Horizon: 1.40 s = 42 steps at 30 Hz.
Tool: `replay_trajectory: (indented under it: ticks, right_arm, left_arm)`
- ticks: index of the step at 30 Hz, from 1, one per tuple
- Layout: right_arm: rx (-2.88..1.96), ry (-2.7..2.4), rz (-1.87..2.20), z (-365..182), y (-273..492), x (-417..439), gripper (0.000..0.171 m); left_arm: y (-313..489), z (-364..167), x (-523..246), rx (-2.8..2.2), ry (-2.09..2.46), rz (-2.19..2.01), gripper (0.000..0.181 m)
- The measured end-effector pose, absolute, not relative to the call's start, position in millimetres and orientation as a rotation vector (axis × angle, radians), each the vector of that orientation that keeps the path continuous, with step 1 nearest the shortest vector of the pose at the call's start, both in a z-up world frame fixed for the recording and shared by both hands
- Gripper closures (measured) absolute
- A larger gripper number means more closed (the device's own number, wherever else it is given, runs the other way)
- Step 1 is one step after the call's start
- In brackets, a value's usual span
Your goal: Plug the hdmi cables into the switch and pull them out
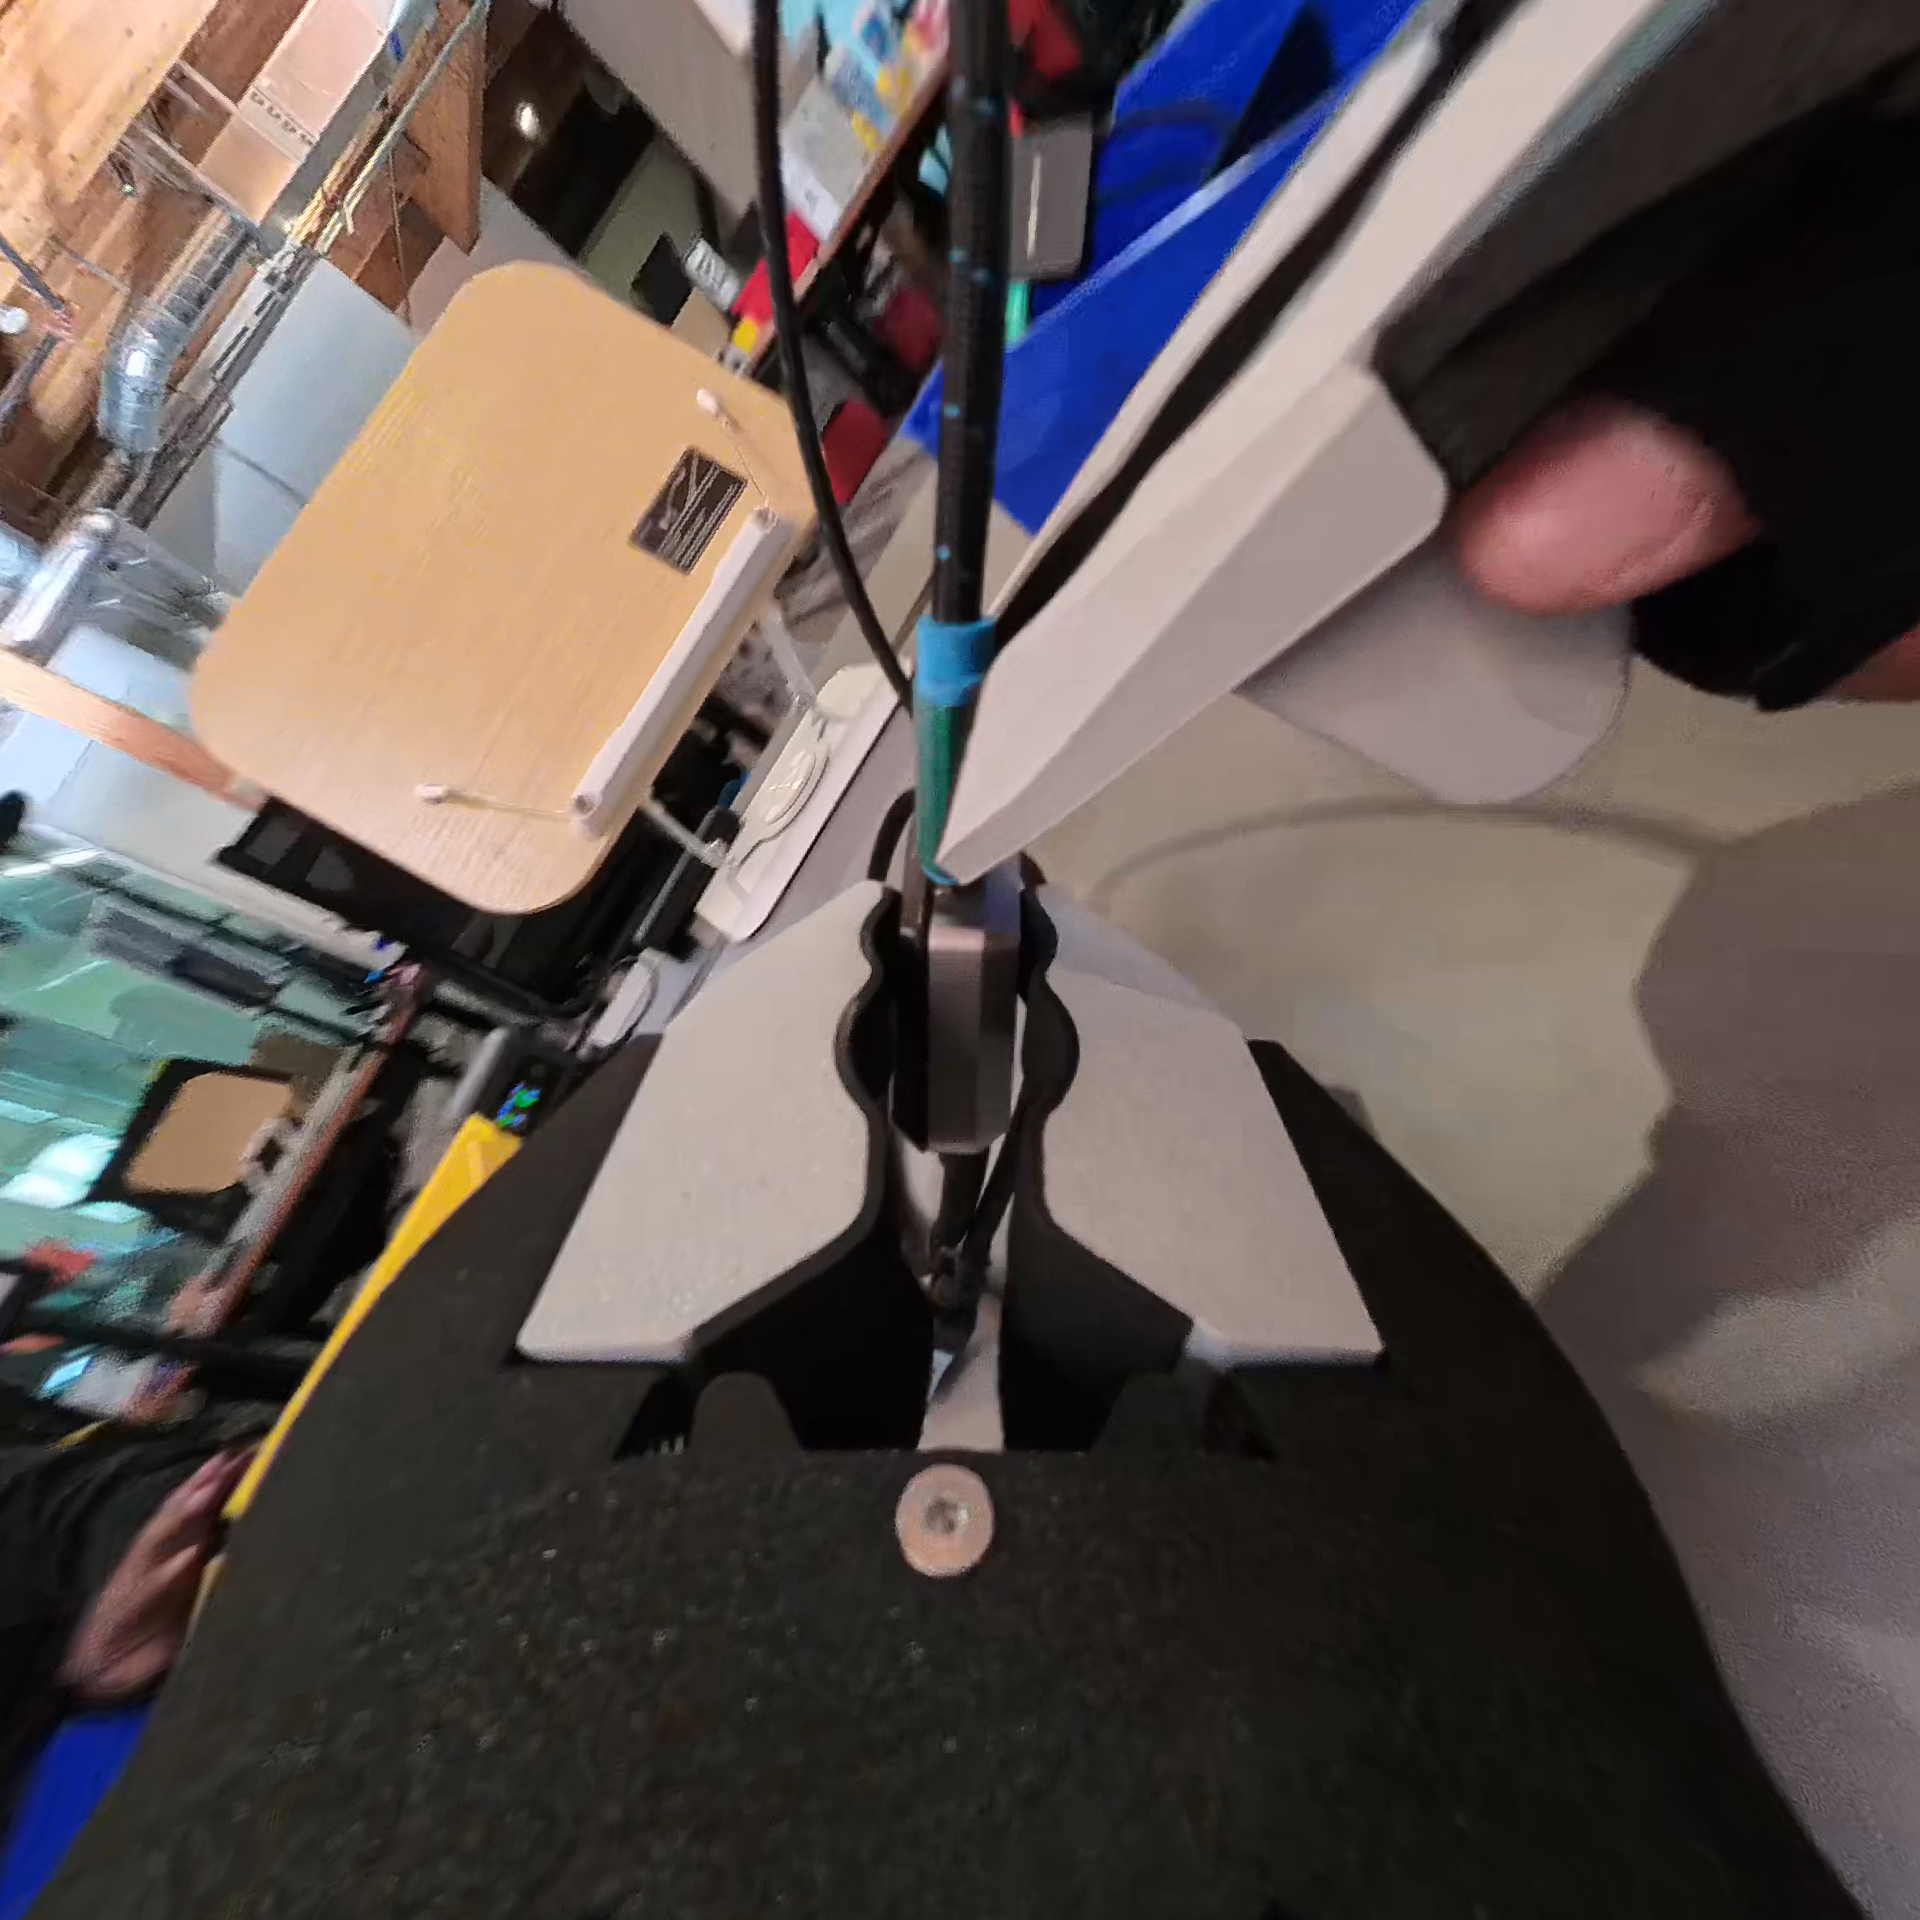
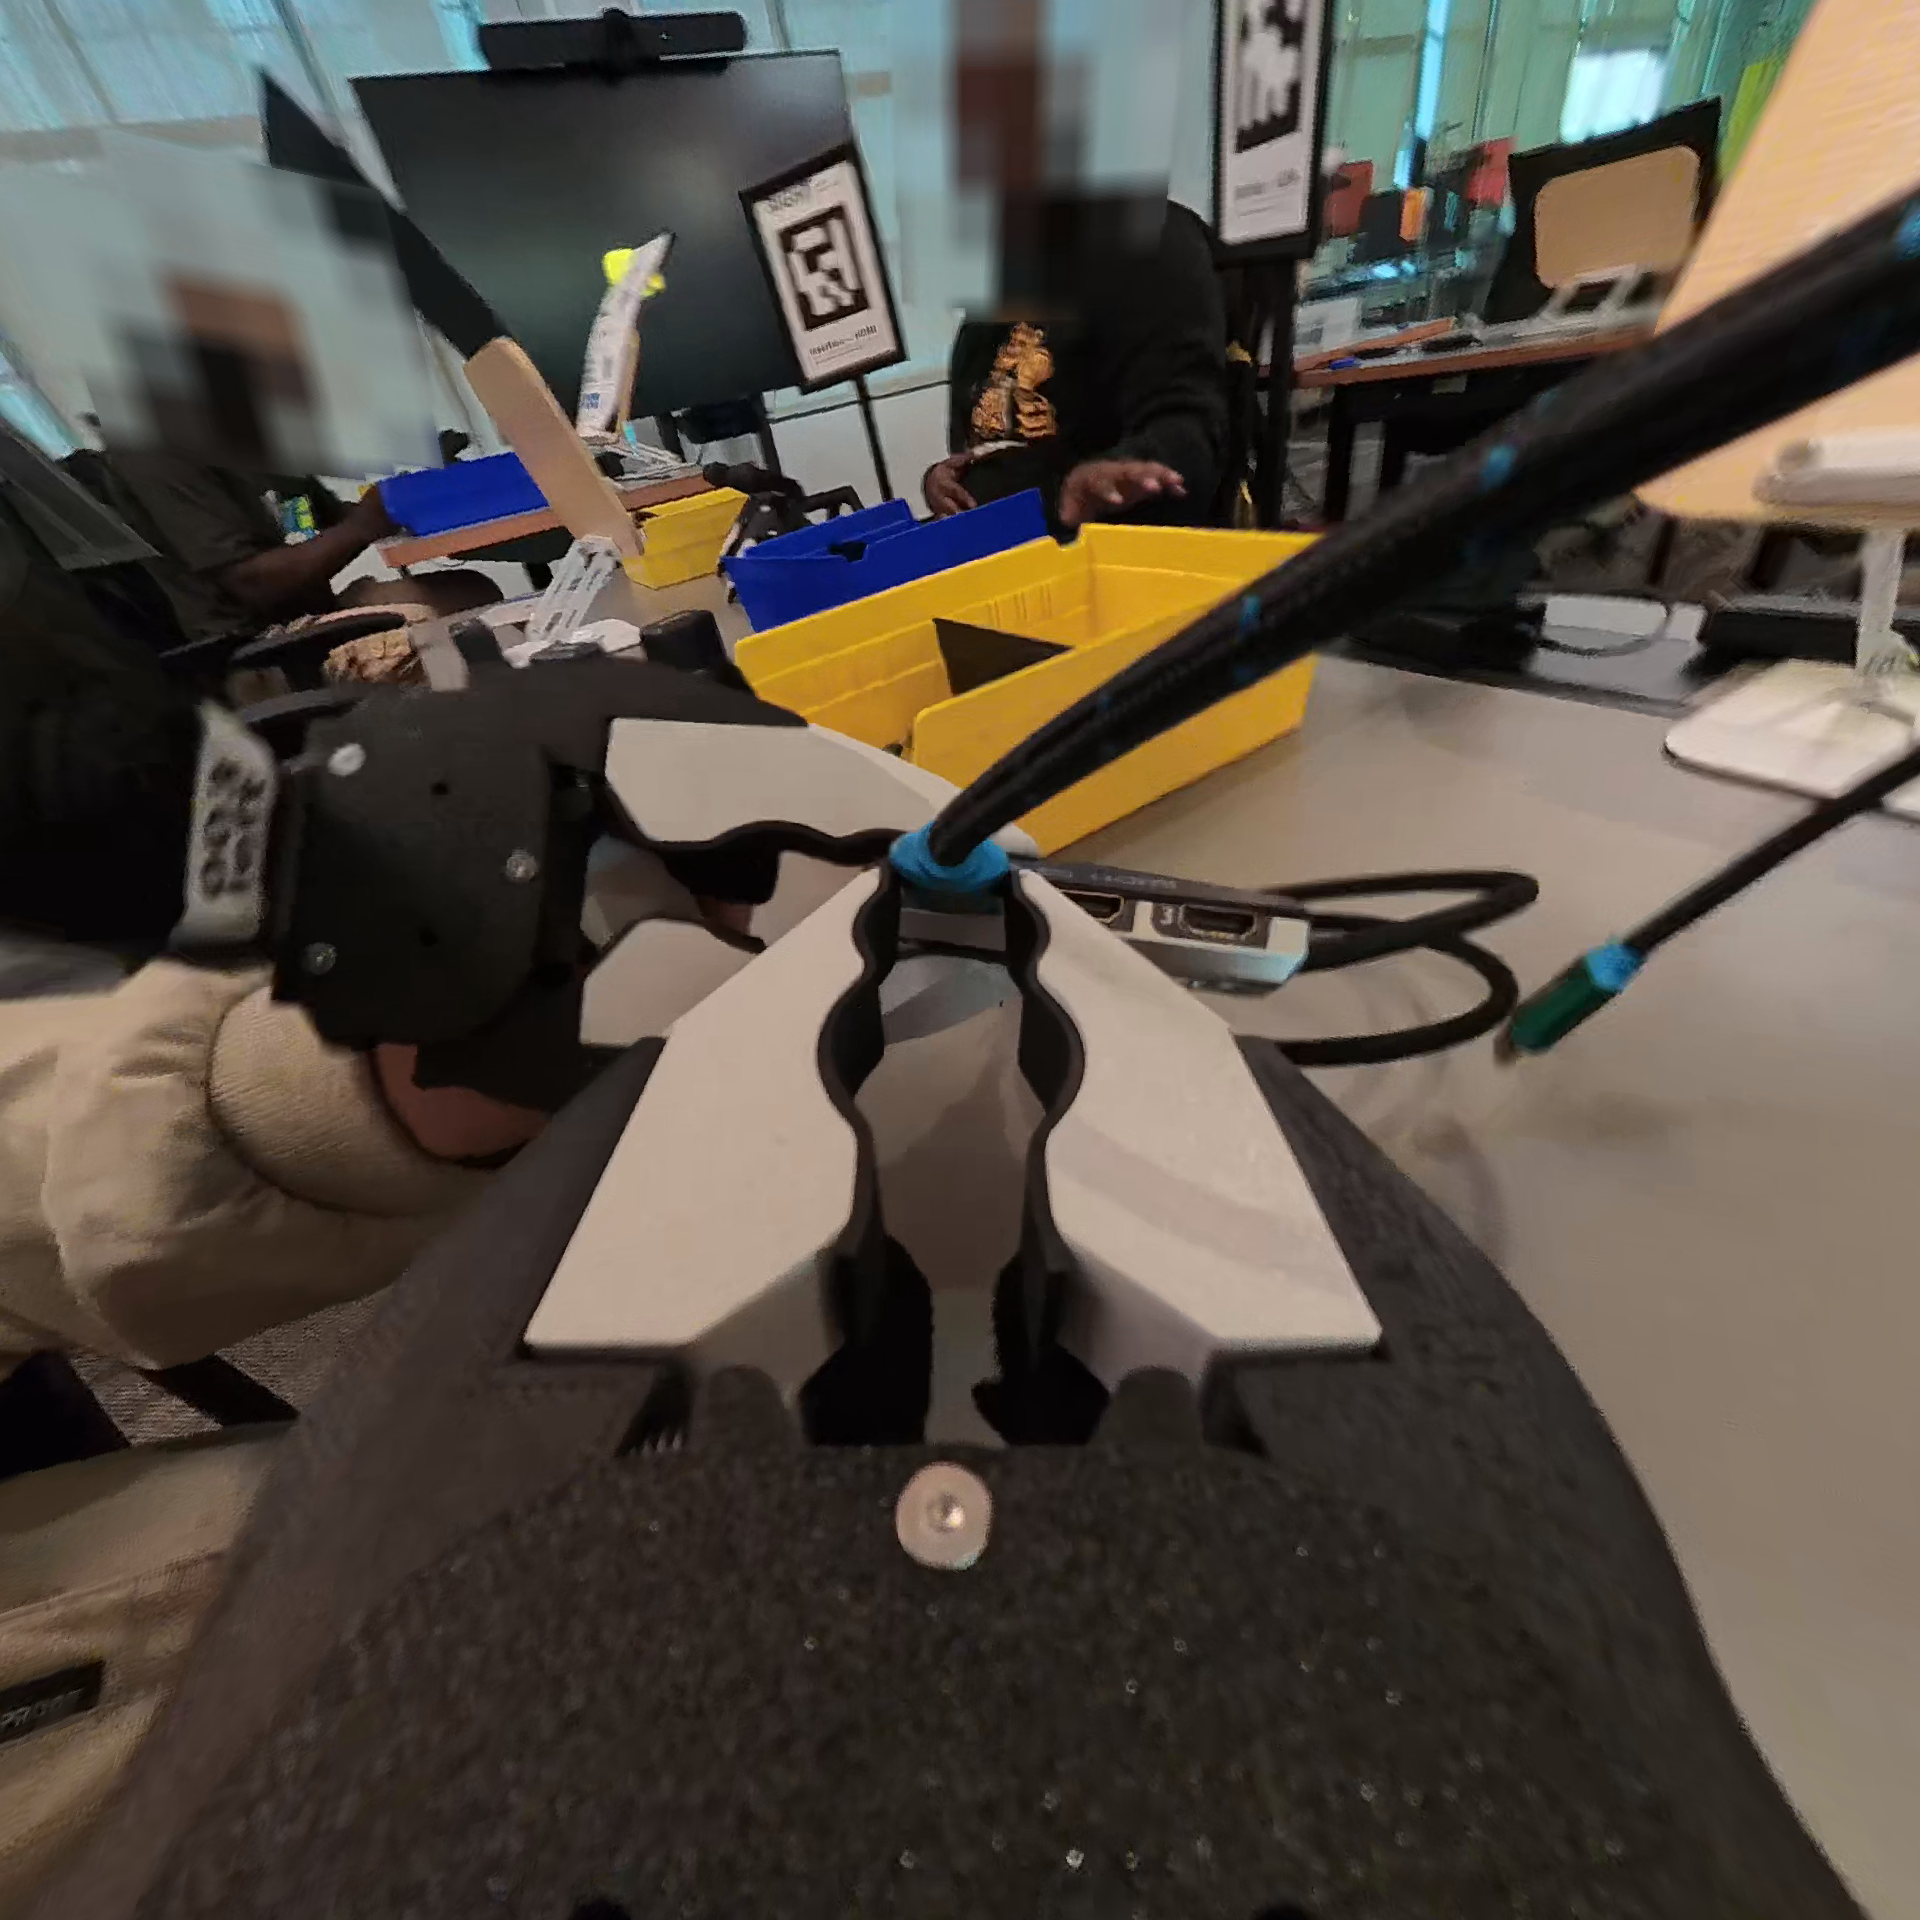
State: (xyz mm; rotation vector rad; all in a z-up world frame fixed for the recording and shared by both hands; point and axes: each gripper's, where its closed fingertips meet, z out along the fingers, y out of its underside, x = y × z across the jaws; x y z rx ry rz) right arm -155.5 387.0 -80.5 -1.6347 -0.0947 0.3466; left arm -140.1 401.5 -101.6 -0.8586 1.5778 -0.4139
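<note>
- The left claw point(image 1: 956, 914) is clamping the grey switch point(image 1: 961, 1039) edge-on between its fingers, just above the counter point(image 1: 1455, 1039).
- The right claw point(image 2: 948, 883) is pinching a blue-taped plug point(image 2: 945, 868) at the switch point(image 2: 1195, 920), its braided black cable point(image 2: 1455, 520) rising up and away.
- A second, green-tipped cable end point(image 2: 1564, 1003) is hanging loose just above the counter point(image 2: 1662, 1299), beside a yellow bin point(image 2: 1039, 665).
</note>
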Motion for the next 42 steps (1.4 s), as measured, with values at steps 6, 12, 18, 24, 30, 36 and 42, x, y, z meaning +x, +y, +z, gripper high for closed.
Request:
replay_trajectory:
  ticks: [6, 12, 18, 24, 30, 36, 42]
  right_arm:
    - [-1.524, -0.419, 0.285, -71.4, 363.0, -127.4, 0.128]
    - [-1.482, -0.553, 0.338, -81.6, 373.0, -138.3, 0.117]
    - [-1.362, -0.704, 0.573, -60.5, 368.9, -167.1, 0.144]
    - [-1.41, -0.901, 0.264, -60.5, 382.9, -157.9, 0.152]
    - [-1.549, -1.076, -0.449, -76.8, 450.6, -96.7, 0.153]
    - [-1.607, -0.974, -0.562, -138.0, 498.6, -60.5, 0.152]
    - [-1.451, -0.968, -0.717, -146.1, 497.7, -67.5, 0.153]
  left_arm:
    - [408.4, -81.6, -158.1, -0.813, 1.536, -0.803, 0.161]
    - [391.1, -52.9, -176.0, -0.784, 1.476, -1.221, 0.161]
    - [365.6, -54.7, -180.7, -0.682, 1.521, -1.305, 0.161]
    - [399.3, -60.2, -169.8, -0.86, 1.399, -1.239, 0.152]
    - [458.5, -75.7, -182.0, -1.178, 1.213, -1.165, 0.15]
    - [466.6, -93.6, -225.5, -1.423, 1.08, -1.099, 0.15]
    - [501.4, -108.7, -262.8, -1.537, 0.971, -0.85, 0.15]
